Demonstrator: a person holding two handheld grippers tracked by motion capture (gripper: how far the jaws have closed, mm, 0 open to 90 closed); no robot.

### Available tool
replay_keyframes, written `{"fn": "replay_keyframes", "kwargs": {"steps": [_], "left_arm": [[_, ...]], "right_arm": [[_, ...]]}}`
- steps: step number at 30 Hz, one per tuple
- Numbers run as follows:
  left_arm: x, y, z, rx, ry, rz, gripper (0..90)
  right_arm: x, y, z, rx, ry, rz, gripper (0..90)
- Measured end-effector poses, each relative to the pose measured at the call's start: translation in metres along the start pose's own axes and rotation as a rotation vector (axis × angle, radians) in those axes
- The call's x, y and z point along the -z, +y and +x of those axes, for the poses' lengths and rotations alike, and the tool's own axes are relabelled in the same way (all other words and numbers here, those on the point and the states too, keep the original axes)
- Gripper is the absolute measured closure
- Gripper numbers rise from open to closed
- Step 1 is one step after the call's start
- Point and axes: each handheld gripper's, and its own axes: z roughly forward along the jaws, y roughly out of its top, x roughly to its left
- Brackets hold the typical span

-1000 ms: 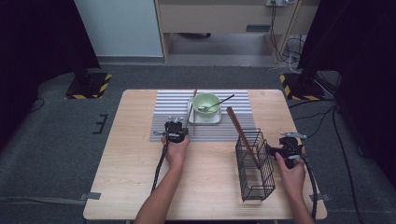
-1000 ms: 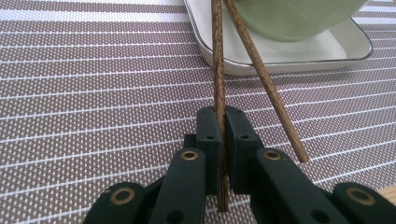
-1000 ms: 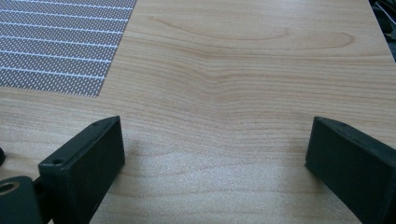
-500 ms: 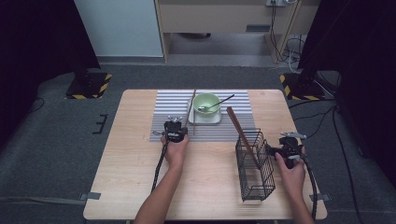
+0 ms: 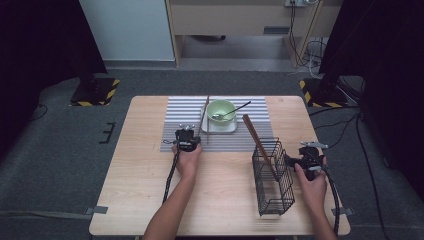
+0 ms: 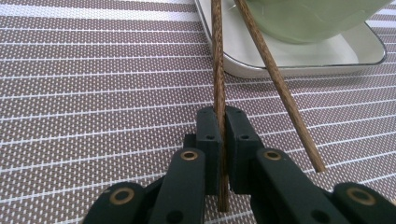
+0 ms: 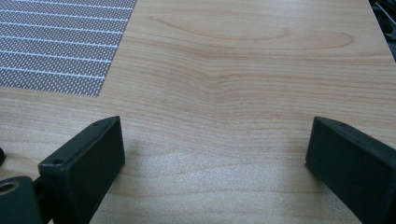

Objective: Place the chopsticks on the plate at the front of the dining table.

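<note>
As I look down from the high view, my left gripper (image 5: 188, 138) sits on the striped mat (image 5: 175, 115) beside the green bowl (image 5: 221, 110), while my right gripper (image 5: 306, 161) rests just beside the wire basket (image 5: 273, 177). In the left gripper view, I have the jaws clamped on one chopstick (image 6: 218, 79); a second chopstick (image 6: 280, 88) lies slanted alongside. In the right gripper view, my jaws stand wide apart over bare table (image 7: 243, 79).
</note>
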Motion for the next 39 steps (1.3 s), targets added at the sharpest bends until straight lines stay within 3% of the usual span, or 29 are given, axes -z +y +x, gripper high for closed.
{"fn": "replay_keyframes", "kwargs": {"steps": [22, 39], "left_arm": [[0.0035, 0.0005, -0.0015, -0.008, 0.005, -0.019, 85.7], [0.004, 0.002, 0.0043, 0.027, 0.025, -0.003, 85.5]], "right_arm": [[0.0, 0.0, 0.0, 0.0, 0.0, 0.0, 4.7], [0.0, 0.0, 0.0, 0.0, 0.0, 0.0, 4.7]]}}
